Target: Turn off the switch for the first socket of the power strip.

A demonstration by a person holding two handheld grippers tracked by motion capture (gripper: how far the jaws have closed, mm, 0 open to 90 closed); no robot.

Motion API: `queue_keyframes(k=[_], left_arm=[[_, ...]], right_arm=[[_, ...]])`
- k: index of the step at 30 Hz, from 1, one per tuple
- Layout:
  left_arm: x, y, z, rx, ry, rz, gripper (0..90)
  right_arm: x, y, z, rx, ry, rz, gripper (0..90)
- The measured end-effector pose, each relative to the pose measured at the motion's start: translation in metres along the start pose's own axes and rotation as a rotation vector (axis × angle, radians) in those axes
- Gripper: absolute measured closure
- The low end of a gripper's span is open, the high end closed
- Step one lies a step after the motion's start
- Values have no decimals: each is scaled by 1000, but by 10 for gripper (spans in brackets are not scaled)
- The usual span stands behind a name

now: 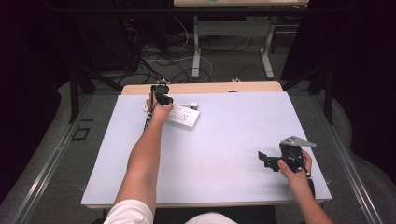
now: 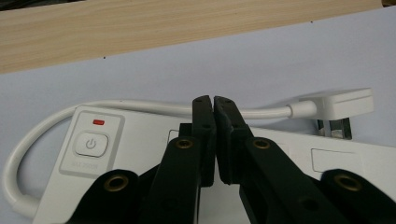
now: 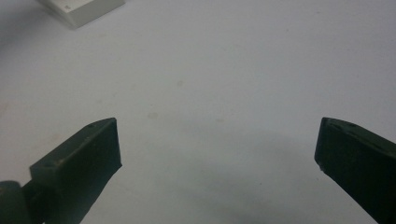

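Observation:
A white power strip (image 1: 184,116) lies at the far left of the pale table mat (image 1: 224,154). In the left gripper view the power strip (image 2: 140,140) shows a round power button (image 2: 91,143) with a small red light (image 2: 98,122), a white cord (image 2: 28,140) looping round its end, and a white plug (image 2: 343,105) beside it. My left gripper (image 2: 214,100) hovers just over the strip, jaws shut with nothing between them. My right gripper (image 3: 217,144) rests low over the mat at the near right, jaws wide open and empty. A corner of the power strip (image 3: 81,9) shows far off.
A bare wooden strip of table (image 1: 201,87) runs along the mat's far edge. Beyond it are a desk's metal legs (image 1: 196,51) and loose cables (image 1: 154,60) on the floor. Dark curtains close both sides.

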State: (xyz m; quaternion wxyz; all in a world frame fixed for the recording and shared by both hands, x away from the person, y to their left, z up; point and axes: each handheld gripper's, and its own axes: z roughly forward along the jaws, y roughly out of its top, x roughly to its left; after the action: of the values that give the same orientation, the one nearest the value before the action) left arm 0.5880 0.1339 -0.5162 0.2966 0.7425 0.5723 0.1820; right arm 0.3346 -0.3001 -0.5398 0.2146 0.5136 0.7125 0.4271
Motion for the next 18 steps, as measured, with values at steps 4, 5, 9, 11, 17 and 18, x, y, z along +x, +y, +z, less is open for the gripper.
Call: queue_keyframes(k=[4, 5, 9, 11, 17, 18], left_arm=[[-1, -1, 2, 12, -1, -5, 880], [-1, -1, 3, 10, 1, 2, 880], [-3, -2, 5, 13, 2, -8, 880], [-3, -2, 5, 18, 4, 2, 883], [-2, -3, 7, 22, 3, -1, 889], [-2, -3, 7, 24, 5, -4, 890]], right_arm=[[1, 0, 0, -4, -4, 4, 0], [1, 0, 0, 0, 2, 0, 0], [0, 0, 0, -7, -3, 0, 0], [0, 0, 0, -1, 4, 1, 0], [1, 0, 0, -2, 0, 0, 0], [1, 0, 0, 1, 4, -2, 0]])
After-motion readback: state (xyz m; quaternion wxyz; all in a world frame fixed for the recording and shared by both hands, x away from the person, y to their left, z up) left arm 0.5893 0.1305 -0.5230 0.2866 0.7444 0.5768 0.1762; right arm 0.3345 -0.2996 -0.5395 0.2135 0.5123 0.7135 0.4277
